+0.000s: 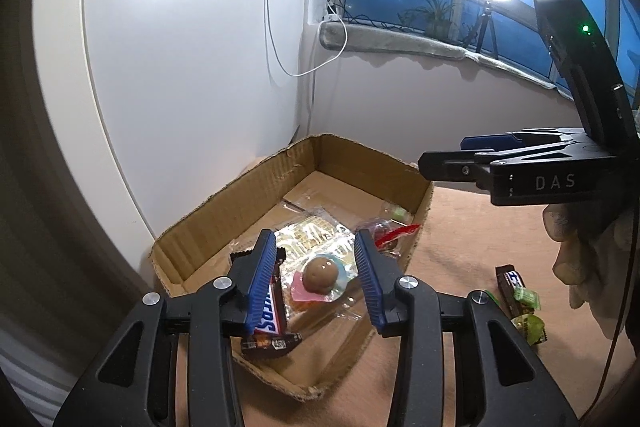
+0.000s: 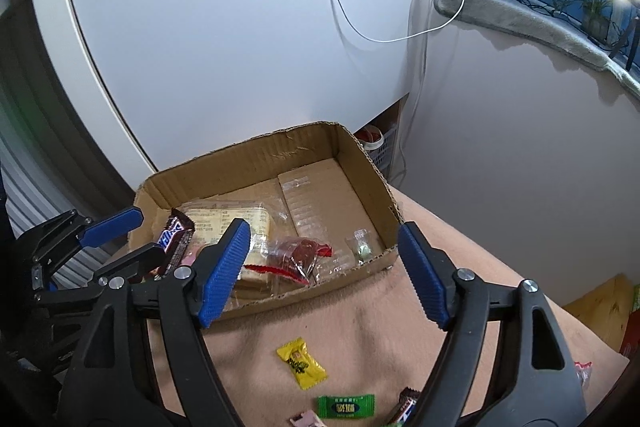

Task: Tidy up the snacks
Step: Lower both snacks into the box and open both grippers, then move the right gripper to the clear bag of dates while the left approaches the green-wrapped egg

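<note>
Right gripper (image 2: 324,271) hangs empty with its jaws spread wide, poised over the near rim of the cardboard box (image 2: 256,155) — loose sweets lie on the tan cloth just below it.

Nearest to it is a yellow candy (image 2: 301,363), lying below and a little left of centre between the fingers, its long axis slanting from upper left to lower right; a green candy (image 2: 346,405) lies crosswise just beyond it at the frame's bottom edge. Left gripper (image 1: 316,279) sits over the box interior with jaws parted and nothing pinched — a Snickers bar (image 1: 269,311) rests beside its left finger. So the right hand is likely the nearer one for the yellow candy.
</note>
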The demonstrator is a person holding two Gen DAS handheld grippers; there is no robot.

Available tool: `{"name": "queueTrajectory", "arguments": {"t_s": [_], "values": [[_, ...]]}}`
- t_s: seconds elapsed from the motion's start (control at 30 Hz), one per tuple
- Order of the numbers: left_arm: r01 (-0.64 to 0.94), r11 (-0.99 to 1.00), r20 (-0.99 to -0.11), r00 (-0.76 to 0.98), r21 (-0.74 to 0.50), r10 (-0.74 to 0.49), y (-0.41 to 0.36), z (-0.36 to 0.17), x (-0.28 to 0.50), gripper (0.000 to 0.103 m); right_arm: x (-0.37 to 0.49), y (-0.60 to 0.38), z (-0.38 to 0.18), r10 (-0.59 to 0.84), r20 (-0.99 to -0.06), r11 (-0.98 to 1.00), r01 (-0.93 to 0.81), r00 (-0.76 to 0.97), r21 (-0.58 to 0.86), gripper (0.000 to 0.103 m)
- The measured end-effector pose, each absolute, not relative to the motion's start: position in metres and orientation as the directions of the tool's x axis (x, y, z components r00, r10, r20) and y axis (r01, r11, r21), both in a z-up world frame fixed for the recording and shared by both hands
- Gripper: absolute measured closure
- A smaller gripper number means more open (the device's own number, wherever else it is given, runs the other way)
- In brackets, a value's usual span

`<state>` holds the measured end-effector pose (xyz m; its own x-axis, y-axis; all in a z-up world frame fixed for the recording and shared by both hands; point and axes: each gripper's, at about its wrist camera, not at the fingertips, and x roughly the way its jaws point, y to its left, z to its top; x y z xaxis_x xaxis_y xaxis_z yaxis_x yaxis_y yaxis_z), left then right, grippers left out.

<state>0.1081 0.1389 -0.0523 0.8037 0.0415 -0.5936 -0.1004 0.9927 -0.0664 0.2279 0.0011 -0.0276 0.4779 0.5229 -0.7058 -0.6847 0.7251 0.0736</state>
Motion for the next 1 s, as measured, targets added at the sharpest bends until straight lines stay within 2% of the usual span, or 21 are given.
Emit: {"name": "queueTrajectory", "arguments": {"t_s": [0.03, 0.1, 0.13, 0.53, 0.83, 0.93, 1.0], "values": [[-0.099, 0.993, -0.593, 0.805, -0.067, 0.04, 0.138, -0.051, 0.106, 0.064, 0.226, -0.001, -0.026, 0.523, -0.704, 0.726, -0.684, 0.48, 0.073, 0.023], [-0.096, 0.993, -0.59, 0.807, -0.068, 0.038, 0.135, -0.049, 0.102, 0.063, 0.221, -0.007, -0.024, 0.524, -0.698, 0.727, -0.683, 0.488, 0.068, 0.013], [-0.095, 0.993, -0.588, 0.808, -0.072, 0.035, 0.134, -0.048, 0.1, 0.063, 0.217, -0.012, -0.022, 0.526, -0.692, 0.729, -0.681, 0.495, 0.067, 0.012], [-0.039, 0.99, -0.594, 0.803, -0.133, -0.048, 0.103, -0.054, 0.078, 0.063, 0.187, -0.093, -0.01, 0.52, -0.643, 0.78, -0.619, 0.562, 0.089, 0.012], [0.04, 0.982, -0.602, 0.785, -0.184, -0.145, 0.063, -0.061, 0.071, 0.062, 0.169, -0.179, -0.012, 0.464, -0.615, 0.847, -0.523, 0.637, 0.097, 0.012], [0.065, 0.975, -0.6, 0.779, -0.211, -0.182, 0.05, -0.064, 0.068, 0.048, 0.165, -0.211, -0.016, 0.432, -0.616, 0.874, -0.476, 0.659, 0.103, 0.012], [0.083, 0.97, -0.606, 0.768, -0.226, -0.207, 0.04, -0.068, 0.068, 0.047, 0.166, -0.232, -0.02, 0.41, -0.62, 0.889, -0.444, 0.669, 0.11, 0.012]]}}
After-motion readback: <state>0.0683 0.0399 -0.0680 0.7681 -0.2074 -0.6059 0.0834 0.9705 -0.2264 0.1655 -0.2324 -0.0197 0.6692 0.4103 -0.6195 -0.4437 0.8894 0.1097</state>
